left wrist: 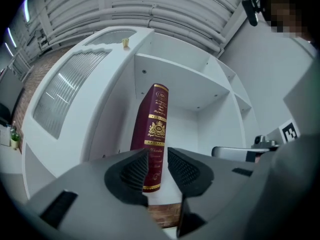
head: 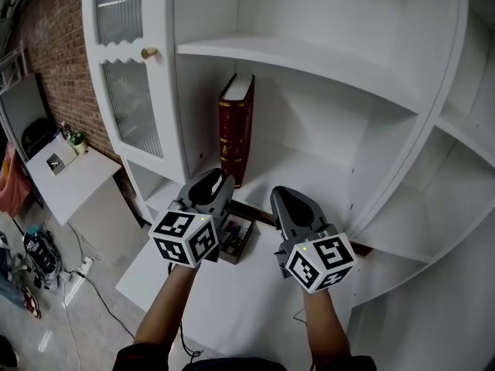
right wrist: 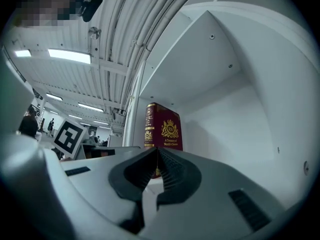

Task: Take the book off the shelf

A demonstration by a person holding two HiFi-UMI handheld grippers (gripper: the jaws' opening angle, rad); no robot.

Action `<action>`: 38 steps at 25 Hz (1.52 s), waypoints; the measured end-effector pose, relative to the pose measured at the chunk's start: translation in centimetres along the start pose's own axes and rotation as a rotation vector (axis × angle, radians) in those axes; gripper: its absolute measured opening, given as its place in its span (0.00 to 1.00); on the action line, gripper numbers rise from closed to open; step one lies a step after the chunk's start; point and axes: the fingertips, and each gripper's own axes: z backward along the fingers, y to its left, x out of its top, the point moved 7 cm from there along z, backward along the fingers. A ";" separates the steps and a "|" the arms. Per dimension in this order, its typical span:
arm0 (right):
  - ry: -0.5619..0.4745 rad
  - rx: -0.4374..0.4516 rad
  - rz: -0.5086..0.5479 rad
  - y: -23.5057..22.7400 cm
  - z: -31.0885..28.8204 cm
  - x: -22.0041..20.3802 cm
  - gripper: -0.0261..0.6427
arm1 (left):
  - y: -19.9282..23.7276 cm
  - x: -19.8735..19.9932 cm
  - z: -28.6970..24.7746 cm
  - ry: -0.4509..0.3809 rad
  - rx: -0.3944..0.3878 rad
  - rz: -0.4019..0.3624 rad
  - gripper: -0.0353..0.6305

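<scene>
a white shelf unit (head: 309, 60) with curved open compartments fills the head view, with a brick wall (head: 58, 45) and a small white table (head: 73, 180) off to its left. a door with ribbed glass (head: 131, 107) and a small brass knob (head: 148, 52) closes the unit's left side. the dark red book (head: 236, 130) stands upright on a shelf just right of that door, against the compartment's left wall, with its gilt spine facing out. the left gripper (head: 220, 180) points at the foot of the book from just in front, and the right gripper (head: 280, 194) is held beside it, a little to the right and clear of the book. in the left gripper view the ribbed pads (left wrist: 135, 171) stand partly apart with a narrow gap between them. the lower part of the spine shows through that gap, but the pads do not press on it, and i cannot tell whether the book is in the gap or just beyond the tips. in the right gripper view the jaws are closed tip to tip with nothing between them. the book rises behind them, its front cover and crest showing, with a strip-lit ceiling (right wrist: 70, 56) to the left.
</scene>
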 end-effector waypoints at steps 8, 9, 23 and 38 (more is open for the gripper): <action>-0.008 0.002 0.023 -0.4 -0.8 0.7 0.07 | 0.6 0.4 -2.3 -0.031 0.009 -0.013 0.43; -0.007 0.002 0.024 -0.4 -0.8 0.7 0.07 | 0.6 0.4 -2.6 -0.025 0.008 -0.018 0.44; -0.014 -0.002 0.032 -1.0 -0.5 1.3 0.07 | 0.9 0.9 -5.9 -0.001 0.052 -0.070 0.45; 0.010 0.002 0.040 -0.8 -0.4 0.8 0.07 | 1.2 0.8 -6.8 0.019 0.071 -0.103 0.45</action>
